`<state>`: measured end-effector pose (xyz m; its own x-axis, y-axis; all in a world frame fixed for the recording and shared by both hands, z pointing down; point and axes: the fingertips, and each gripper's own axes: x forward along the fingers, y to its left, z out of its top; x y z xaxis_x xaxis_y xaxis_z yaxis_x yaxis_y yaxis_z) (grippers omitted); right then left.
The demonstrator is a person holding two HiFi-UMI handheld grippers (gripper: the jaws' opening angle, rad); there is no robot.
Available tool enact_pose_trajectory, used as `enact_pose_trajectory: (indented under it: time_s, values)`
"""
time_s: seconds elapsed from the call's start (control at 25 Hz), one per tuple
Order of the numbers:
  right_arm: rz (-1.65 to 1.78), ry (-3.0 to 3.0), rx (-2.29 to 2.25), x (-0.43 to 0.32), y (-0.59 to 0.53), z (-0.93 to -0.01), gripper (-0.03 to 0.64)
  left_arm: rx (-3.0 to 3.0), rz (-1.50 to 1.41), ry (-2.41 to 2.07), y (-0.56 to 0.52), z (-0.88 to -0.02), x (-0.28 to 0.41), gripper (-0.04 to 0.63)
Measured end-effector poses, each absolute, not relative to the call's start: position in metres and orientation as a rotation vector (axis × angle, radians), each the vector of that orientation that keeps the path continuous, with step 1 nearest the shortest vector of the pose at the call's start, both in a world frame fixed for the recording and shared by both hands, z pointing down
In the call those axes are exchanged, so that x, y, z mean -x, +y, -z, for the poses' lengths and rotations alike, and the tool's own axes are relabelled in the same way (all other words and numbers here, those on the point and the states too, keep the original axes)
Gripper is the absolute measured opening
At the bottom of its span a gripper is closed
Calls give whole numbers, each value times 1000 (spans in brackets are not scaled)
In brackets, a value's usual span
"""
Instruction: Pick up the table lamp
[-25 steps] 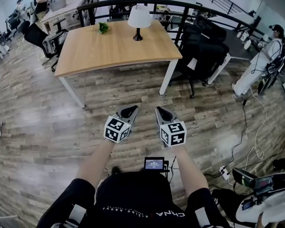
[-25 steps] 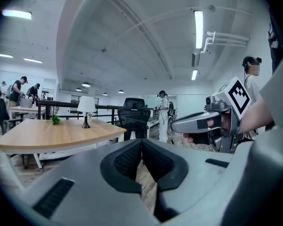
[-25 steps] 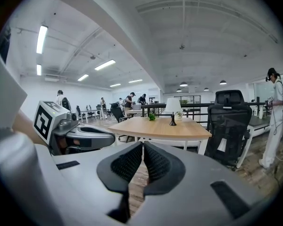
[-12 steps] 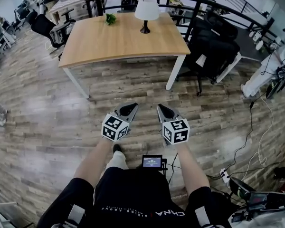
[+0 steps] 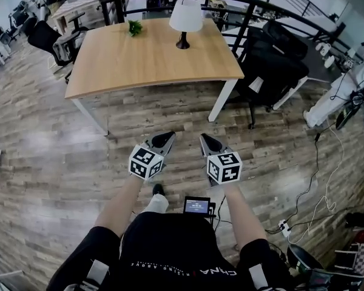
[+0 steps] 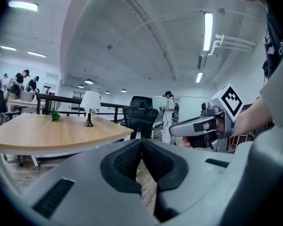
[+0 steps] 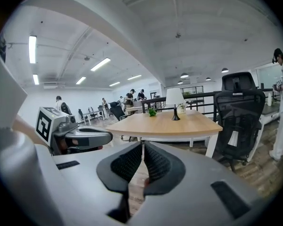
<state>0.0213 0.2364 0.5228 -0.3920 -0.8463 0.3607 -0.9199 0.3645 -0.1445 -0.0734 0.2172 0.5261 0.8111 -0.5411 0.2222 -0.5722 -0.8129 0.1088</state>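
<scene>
table lamp (image 5: pixel 185 22) | well beyond left tongs (image 5: pixel 166 137), right tongs (image 5: pixel 205 139) (both closed)

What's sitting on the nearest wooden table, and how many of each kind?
Table lamp: 1
Small green plant: 1
Total: 2

The light wooden table with white legs (image 5: pixel 151 59) is standing on the wood-plank floor (image 5: pixel 60 162). It is carrying, near its far edge, a white-shaded black-based table lamp (image 5: pixel 185 18) and a small green plant (image 5: pixel 134 27), set apart.
</scene>
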Motion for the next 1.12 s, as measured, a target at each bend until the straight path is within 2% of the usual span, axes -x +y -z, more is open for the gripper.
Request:
enact_pose_trajectory:
  time_s: [0.48,1.12]
  values:
    - [-523,-2328,-1691,22,90,-507,38,-2832,-315,-734,67,-522,116,20]
    - [-513,-2301,-1630,44,-21,-526,38,-2769,-274,-762,-34,-540,134,20]
